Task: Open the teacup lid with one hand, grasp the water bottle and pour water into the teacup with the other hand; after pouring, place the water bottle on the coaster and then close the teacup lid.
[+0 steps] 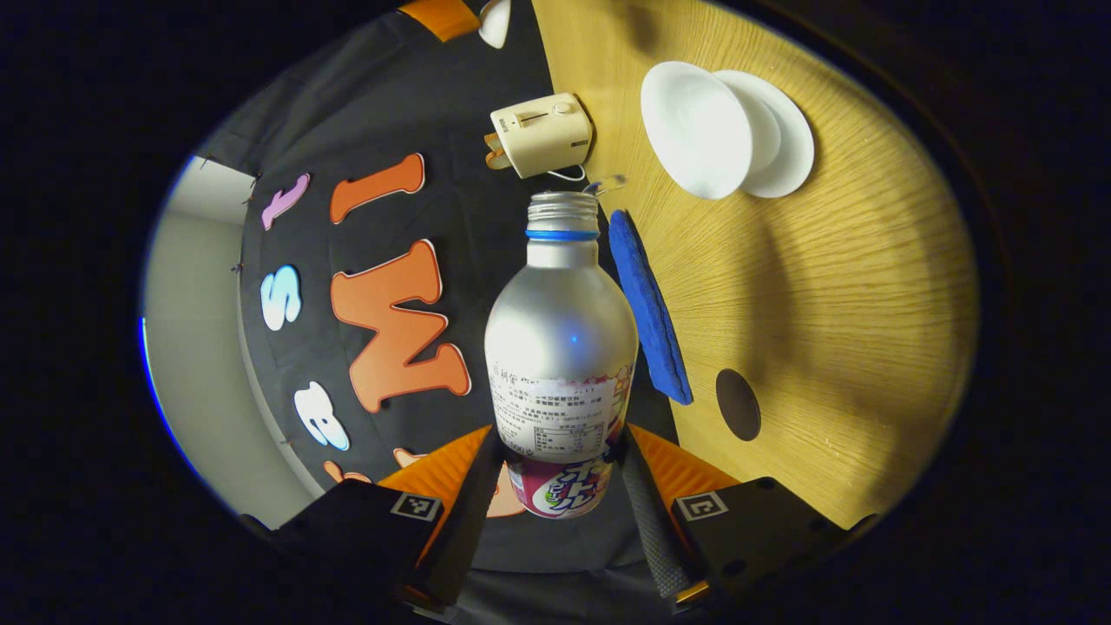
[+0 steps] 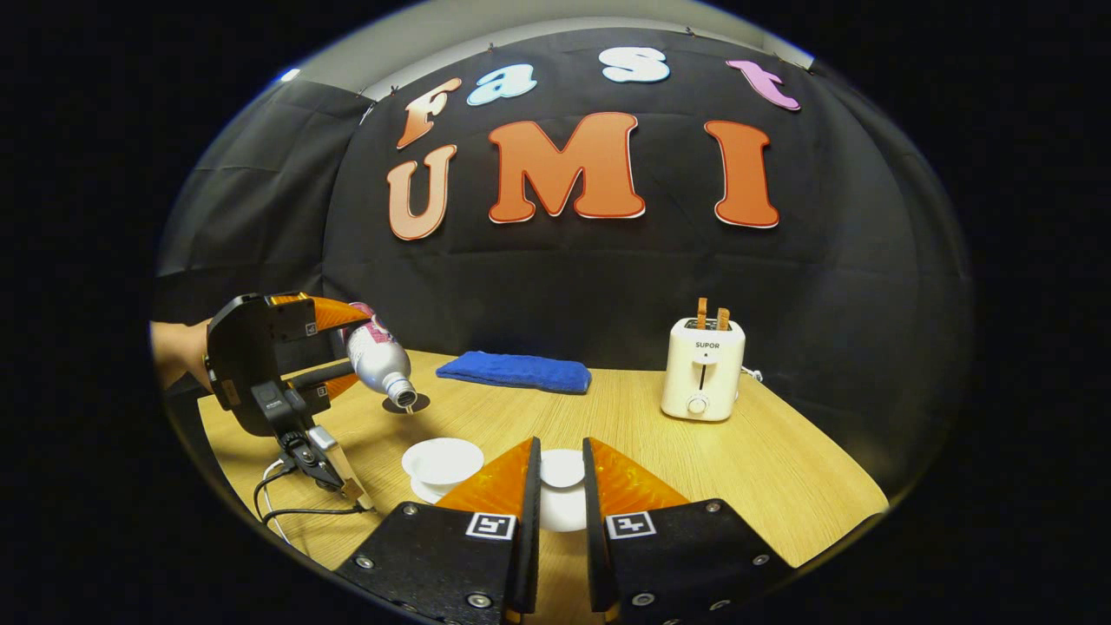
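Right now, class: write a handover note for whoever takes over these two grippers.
Left gripper: shut on the water bottle, which is uncapped and tilted mouth-down near the coaster.
Right gripper: fingers close together, lid just ahead; grip unclear.
Teacup: open, on the table.
Done: lid off, bottle grasped.
Left: pour, set bottle on coaster, close lid.

Your left gripper view is rolled sideways, looking along the held water bottle (image 1: 560,347) at close range, the table (image 1: 833,286) standing on edge at its right. Your right gripper view sits level and low over the table (image 2: 694,469), facing the booth's back wall. Both views take in the toaster (image 1: 542,133) (image 2: 702,368), blue cloth (image 1: 648,304) (image 2: 514,371) and teacup (image 1: 694,128) (image 2: 443,462).
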The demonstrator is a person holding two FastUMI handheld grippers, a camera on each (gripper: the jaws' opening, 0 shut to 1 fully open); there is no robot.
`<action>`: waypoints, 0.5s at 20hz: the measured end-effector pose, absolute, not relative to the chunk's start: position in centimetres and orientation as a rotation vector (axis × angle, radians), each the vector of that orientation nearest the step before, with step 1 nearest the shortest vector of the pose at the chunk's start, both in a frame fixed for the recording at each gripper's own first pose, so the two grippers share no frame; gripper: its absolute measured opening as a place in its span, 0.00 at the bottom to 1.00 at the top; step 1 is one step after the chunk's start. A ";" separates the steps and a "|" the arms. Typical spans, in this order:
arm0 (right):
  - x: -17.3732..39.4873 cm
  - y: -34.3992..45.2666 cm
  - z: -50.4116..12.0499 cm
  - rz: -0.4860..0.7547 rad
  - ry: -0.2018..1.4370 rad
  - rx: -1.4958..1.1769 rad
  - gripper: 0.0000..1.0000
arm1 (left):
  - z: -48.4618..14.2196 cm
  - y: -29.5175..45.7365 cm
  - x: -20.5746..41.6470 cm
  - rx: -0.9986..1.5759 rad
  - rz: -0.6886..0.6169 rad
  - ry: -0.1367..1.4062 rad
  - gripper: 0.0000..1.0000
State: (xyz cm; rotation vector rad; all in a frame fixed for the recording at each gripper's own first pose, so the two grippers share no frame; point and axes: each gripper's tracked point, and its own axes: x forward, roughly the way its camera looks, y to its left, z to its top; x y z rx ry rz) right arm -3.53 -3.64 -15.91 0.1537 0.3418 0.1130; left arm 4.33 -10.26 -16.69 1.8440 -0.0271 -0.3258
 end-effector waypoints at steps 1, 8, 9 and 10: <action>-3.4 -3.6 -16.0 0.116 0.344 0.152 0.24 | -16.5 -10.4 4.3 1.855 -0.330 -0.035 0.83; -3.3 -3.1 -15.9 0.132 0.344 0.147 0.24 | -15.7 -10.6 4.5 1.900 -0.339 -0.063 0.81; -3.3 -3.0 -15.9 0.133 0.343 0.147 0.24 | -15.7 -10.6 4.6 1.904 -0.338 -0.065 0.81; -3.4 -2.9 -16.0 0.138 0.343 0.144 0.24 | -15.3 -10.5 4.8 1.909 -0.332 -0.067 0.83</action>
